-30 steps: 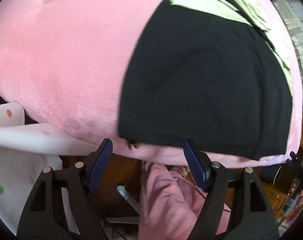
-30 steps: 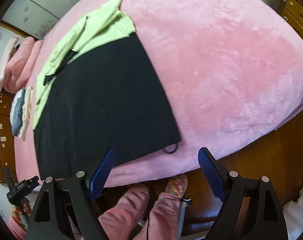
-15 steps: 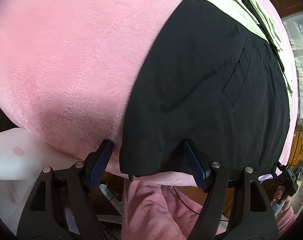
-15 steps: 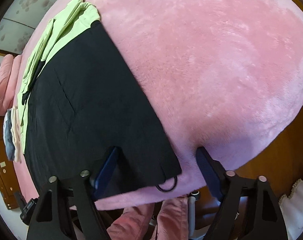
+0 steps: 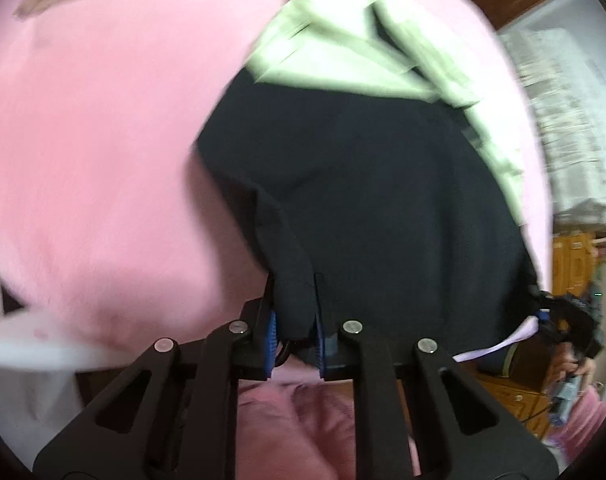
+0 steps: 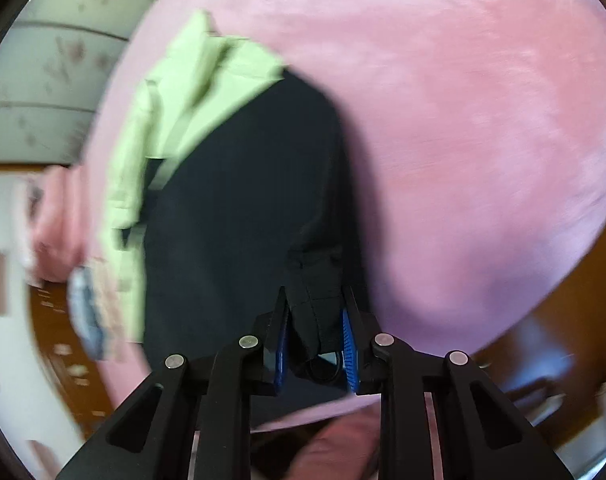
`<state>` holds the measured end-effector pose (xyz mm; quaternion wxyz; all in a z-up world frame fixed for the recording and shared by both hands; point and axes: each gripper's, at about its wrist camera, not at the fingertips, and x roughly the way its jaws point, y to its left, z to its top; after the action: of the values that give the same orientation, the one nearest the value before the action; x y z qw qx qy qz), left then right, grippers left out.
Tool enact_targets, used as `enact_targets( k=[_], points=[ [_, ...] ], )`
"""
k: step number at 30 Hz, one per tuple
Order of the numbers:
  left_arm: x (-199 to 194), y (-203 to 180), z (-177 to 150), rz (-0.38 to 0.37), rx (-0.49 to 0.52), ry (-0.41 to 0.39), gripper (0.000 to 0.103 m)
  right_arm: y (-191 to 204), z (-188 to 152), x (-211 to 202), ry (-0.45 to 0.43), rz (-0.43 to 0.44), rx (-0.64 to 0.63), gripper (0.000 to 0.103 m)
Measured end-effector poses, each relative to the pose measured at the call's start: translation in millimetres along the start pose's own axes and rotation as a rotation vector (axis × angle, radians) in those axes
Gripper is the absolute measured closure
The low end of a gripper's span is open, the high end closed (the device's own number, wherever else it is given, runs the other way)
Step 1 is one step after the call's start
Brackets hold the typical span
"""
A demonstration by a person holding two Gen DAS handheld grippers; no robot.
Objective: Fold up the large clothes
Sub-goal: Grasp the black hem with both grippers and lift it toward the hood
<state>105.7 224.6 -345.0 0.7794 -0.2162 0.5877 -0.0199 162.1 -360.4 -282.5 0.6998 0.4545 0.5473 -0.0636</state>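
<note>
Now the black garment [image 5: 383, 200] is lying lengthwise on the pink blanket [image 5: 103, 140], its long axis running straight away from both grippers toward the far pale-green part [image 5: 343, 64], so any fold is going to carry the near hem forward along that line. Both near corners are being lifted off the blanket edge. The left gripper [image 5: 293, 320] is pinching the near left corner, its blue pads having just been closing onto a bunch of black cloth that is now sitting between them. The right gripper [image 6: 315, 340] is doing the same at the near right corner, its jaws having just been closing on the hem, with what is probably a small dark loop [image 6: 323, 368] hanging below the pinch, though blur is making that hard to judge. Each hand is sitting at its own corner, so neither is nearer the fold line. Beyond the garment the blanket is lying bare to the right. A small stack of folded clothes [image 6: 87, 312] is resting well to the left near the wooden bed frame [image 6: 55, 340]. Nothing is lying on the black cloth along the fold path.
</note>
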Motion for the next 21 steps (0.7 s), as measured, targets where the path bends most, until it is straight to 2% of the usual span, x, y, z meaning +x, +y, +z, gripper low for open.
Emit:
enact_targets(
  k=[6,10,12,14,17,21],
  points=[
    [-34,-51,62,-0.26,0.032,-0.126,0.093,86,-3,12,-0.027,0.359,0.062,0.082],
    [-60,-70,110,-0.446,-0.009,-0.238,0.093,137,10,16,-0.054,0.535,0.041,0.082],
    [-72,-79,133,-0.504,-0.018,-0.319,0.093,159,22,17,-0.07,0.637,0.044,0.082],
    [-79,-87,155,-0.529,-0.044,-0.383,0.093,184,40,15,-0.105,0.722,0.026,0.082],
    [-82,-87,193,-0.574,-0.149,-0.468,0.093,212,64,9,-0.148,0.769,-0.026,0.082],
    [-89,-78,239,-0.492,-0.19,-0.559,0.093,238,105,0,-0.198,0.839,-0.042,0.082]
  ],
)
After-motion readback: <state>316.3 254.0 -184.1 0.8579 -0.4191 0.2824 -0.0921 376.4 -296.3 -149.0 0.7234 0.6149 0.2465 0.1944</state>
